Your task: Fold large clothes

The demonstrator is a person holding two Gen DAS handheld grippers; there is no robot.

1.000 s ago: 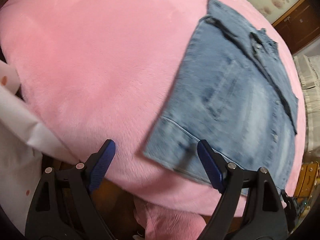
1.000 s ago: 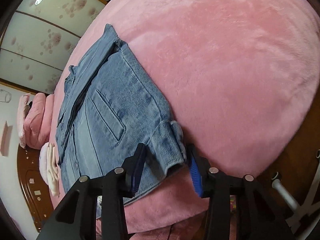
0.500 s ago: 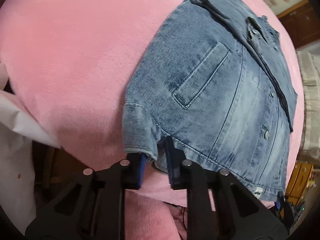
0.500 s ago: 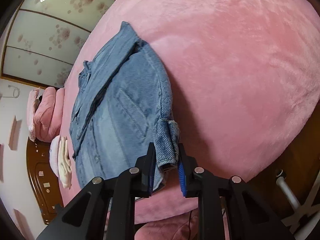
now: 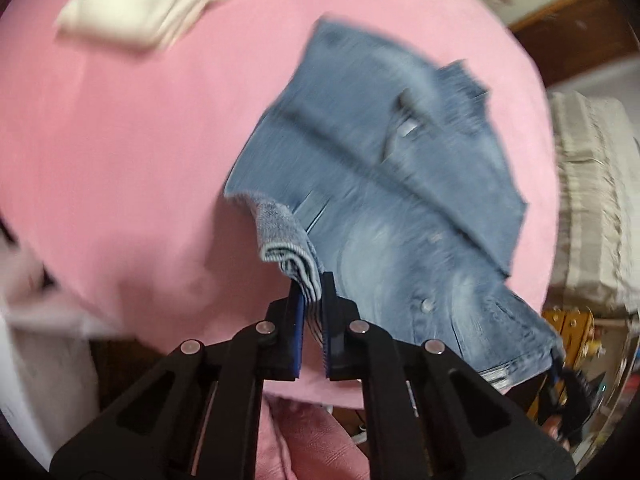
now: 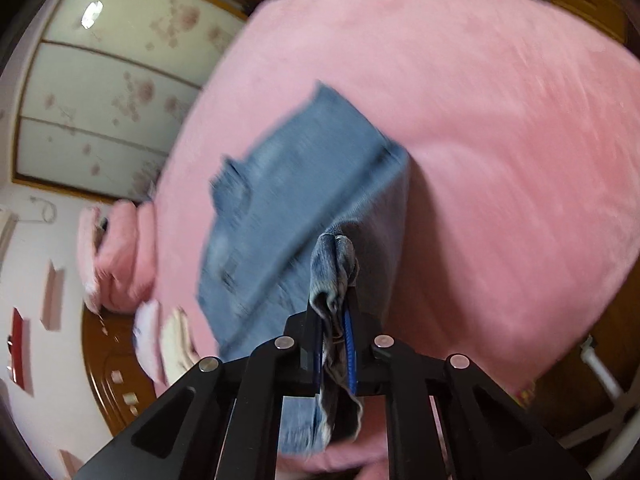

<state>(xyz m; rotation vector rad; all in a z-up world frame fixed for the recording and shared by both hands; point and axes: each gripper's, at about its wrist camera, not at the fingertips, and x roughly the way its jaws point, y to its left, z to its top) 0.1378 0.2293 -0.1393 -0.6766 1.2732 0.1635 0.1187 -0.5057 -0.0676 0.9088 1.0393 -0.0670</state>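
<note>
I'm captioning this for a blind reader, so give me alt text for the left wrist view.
The left hand-held gripper is shut on a bunched corner of a blue denim jacket, lifting it off a pink plush blanket. A folded cream cloth lies at the far edge; the picture is motion-blurred.

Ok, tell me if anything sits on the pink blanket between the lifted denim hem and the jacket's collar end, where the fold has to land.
Nothing visible does. The left gripper and right gripper are both shut on the denim jacket hem. The jacket's own surface and the pink blanket beside it are bare; the folded white clothes lie off to the far left.
</note>
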